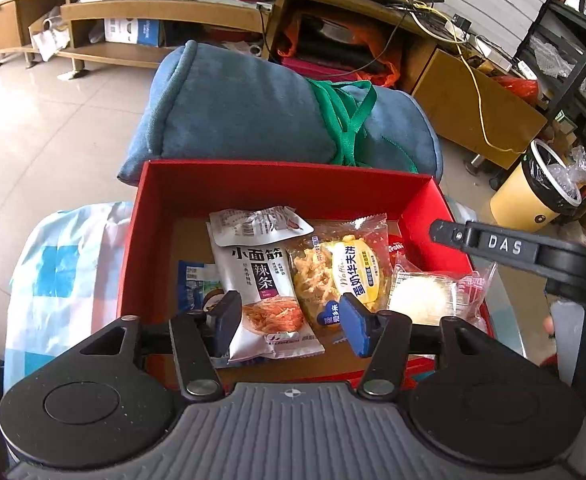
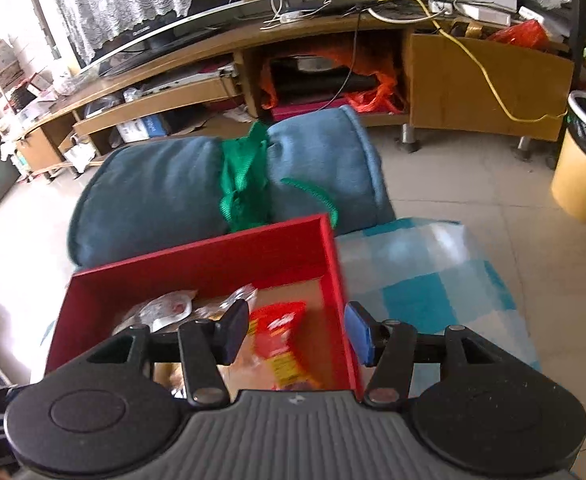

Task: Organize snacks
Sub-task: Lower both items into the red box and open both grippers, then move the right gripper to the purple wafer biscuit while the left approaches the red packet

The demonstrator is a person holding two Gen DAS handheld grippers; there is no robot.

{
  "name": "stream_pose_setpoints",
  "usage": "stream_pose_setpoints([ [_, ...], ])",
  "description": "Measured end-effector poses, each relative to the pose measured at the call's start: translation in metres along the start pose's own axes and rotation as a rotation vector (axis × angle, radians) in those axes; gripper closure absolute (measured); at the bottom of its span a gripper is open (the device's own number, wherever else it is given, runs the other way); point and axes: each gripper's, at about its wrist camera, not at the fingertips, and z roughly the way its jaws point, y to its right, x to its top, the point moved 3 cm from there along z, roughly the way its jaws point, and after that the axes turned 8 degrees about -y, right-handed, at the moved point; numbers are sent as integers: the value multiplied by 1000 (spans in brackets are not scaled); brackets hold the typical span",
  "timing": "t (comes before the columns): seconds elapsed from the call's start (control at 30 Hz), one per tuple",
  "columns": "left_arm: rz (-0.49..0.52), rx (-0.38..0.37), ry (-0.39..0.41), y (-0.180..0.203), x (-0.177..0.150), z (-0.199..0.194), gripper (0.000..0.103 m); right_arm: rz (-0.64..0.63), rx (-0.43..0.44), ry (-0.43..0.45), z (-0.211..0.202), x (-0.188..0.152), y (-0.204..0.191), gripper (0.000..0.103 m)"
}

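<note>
matt red cardboard for the box (image 1: 285,184), plain brown board on its floor. glossy, crinkled plastic film on the grey spicy-strip packet (image 1: 261,280) and on the clear waffle wrapper (image 1: 341,272) at its 3 o'clock. soft, napped blue cloth over the rolled cushion (image 1: 245,112) at the box's 12 o'clock, bound in woven green webbing (image 1: 345,120). smooth, shiny checked sheet (image 1: 61,272) at 9 o'clock, cloth or plastic unclear. matt black plastic on the left gripper (image 1: 289,316), ribbed grey rubber behind, bright metal pins, one blue pad. same finish on the right gripper (image 2: 299,334). polished floor tiles (image 1: 53,128); satin wood veneer on the cabinet (image 1: 173,12).
</note>
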Motion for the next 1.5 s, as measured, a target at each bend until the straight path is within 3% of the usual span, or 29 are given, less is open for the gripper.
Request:
stream_pose_setpoints([
  [0.17,4,-2,-4,1,0,2,40,-23,-57,53,-7,13,7,52],
  [0.33,25,-8,-13,6,-4,3,40,-4,-58,67,-16,15,17,52],
  [0.7,120,-37,-23,31,-28,-6,37,-11,-65,43,-49,-14,22,49],
  [1.13,288,-101,-157,69,-74,16,31,50,-86,-84,-61,-79,47,46],
  [1.37,353,-115,-232,80,-84,43,23,84,-76,-159,-48,-92,60,43],
  [1.5,384,-83,-245,84,-85,58,20,93,-66,-179,-43,-94,65,42],
])
